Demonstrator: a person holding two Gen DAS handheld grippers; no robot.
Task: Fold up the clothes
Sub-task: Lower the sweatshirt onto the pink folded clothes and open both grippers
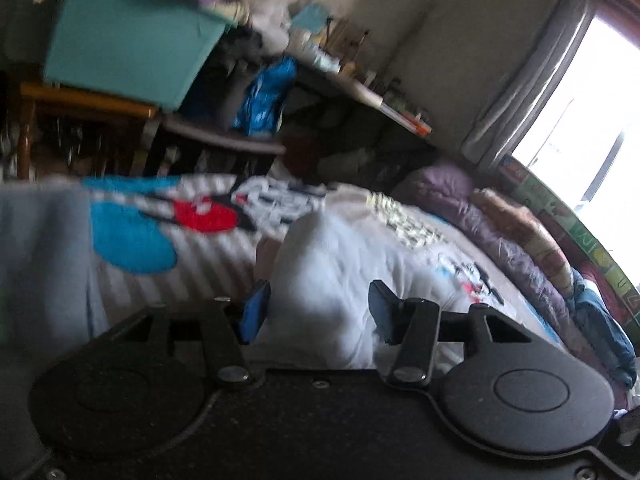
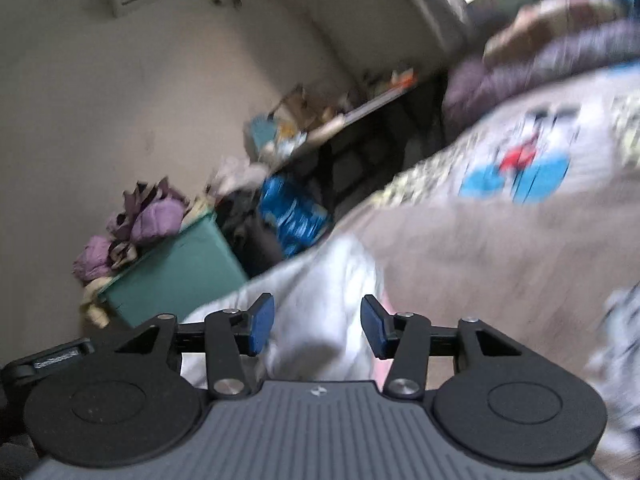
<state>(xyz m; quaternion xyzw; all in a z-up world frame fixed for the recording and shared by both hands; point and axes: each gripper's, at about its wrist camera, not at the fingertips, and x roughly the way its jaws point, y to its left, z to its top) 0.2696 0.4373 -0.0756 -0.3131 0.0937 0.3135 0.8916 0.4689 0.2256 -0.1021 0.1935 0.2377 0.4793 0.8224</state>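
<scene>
A white garment [image 1: 320, 264] lies bunched on the bed, right in front of my left gripper [image 1: 316, 312]. That gripper stands open, its blue pads either side of the cloth without closing on it. In the right wrist view the same white garment [image 2: 320, 300] hangs or lies crumpled between and beyond the blue pads of my right gripper [image 2: 318, 326], which is also open. Both views are blurred by motion, so whether the pads touch the cloth is unclear.
The bed carries a striped cartoon-print cover [image 1: 192, 216]. Purple bedding [image 1: 500, 240] is heaped along the window side. Beyond the bed stand a teal bin [image 1: 128, 44], a blue bag [image 1: 268, 96] and a cluttered shelf [image 1: 360, 88].
</scene>
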